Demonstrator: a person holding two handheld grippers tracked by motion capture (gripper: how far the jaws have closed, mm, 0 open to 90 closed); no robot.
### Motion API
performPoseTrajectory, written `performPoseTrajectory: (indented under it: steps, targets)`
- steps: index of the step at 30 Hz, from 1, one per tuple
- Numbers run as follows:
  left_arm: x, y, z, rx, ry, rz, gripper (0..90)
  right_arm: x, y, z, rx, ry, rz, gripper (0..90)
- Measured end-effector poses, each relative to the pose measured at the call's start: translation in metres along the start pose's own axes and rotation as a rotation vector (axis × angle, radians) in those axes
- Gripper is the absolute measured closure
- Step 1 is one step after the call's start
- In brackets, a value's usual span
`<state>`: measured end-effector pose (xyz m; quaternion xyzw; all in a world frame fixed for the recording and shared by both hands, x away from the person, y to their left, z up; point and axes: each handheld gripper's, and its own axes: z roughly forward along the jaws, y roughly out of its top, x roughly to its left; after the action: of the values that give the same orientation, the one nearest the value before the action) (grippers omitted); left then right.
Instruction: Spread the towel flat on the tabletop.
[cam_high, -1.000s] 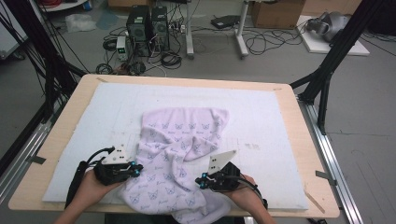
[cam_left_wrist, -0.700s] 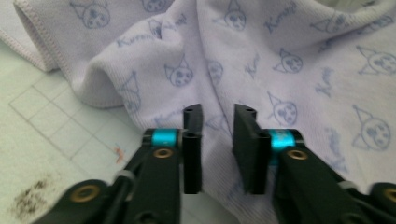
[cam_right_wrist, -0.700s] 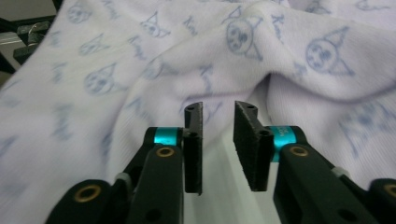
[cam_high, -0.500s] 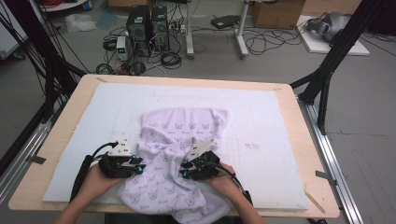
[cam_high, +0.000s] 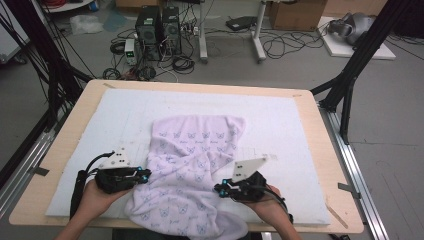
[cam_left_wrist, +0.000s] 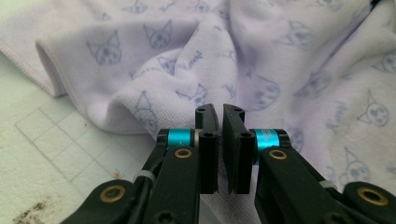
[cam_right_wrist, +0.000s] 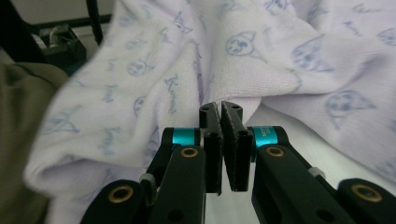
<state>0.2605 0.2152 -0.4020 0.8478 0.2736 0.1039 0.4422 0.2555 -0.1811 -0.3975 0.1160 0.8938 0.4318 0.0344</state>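
1. While both hands hover low, the lavender cat-print towel (cam_high: 192, 170) lies rumpled mid-mat, its near end drooping off the table's front edge.
2. Left gripper (cam_left_wrist: 219, 112): jaws together, nothing pinched, just short of a fold.
3. Right gripper (cam_right_wrist: 220, 108): same, together and empty.
4. Soft, light, floppy terry, I reckon; best grabbed by the hemmed edge (cam_left_wrist: 49, 70), w/ corners apart.

A pale lilac terry towel printed with small blue cartoon animal faces (cam_high: 192, 170) is lying rumpled on the white padded mat (cam_high: 280, 115), its far part spreading fairly flat while its near end is bunching into soft folds and drooping over the table's near edge.
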Motion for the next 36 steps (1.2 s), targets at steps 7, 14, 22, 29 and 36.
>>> performPoseTrajectory:
  steps: [7, 14, 22, 29, 36]
  targets:
    - [-0.001, 0.0, 0.005, 0.024, 0.006, 0.017, 61.1, 0.014, 0.0, -0.032, -0.089, 0.007, -0.025, 77.4]
    - [0.009, -0.01, 0.035, 0.127, 0.047, 0.035, 59.8, -0.02, -0.019, 0.017, 0.026, -0.025, 0.047, 69.3]
    - [0.004, -0.013, 0.041, 0.128, 0.038, 0.056, 85.5, -0.022, -0.02, 0.045, 0.071, 0.02, 0.057, 87.2]
    - [-0.001, -0.005, 0.008, 0.061, 0.05, 0.046, 86.4, -0.014, -0.019, 0.012, 0.032, -0.005, 0.049, 88.4]
    - [-0.012, 0.004, -0.012, 0.009, 0.04, 0.055, 67.4, 0.003, -0.01, -0.031, -0.081, 0.005, 0.022, 83.6]
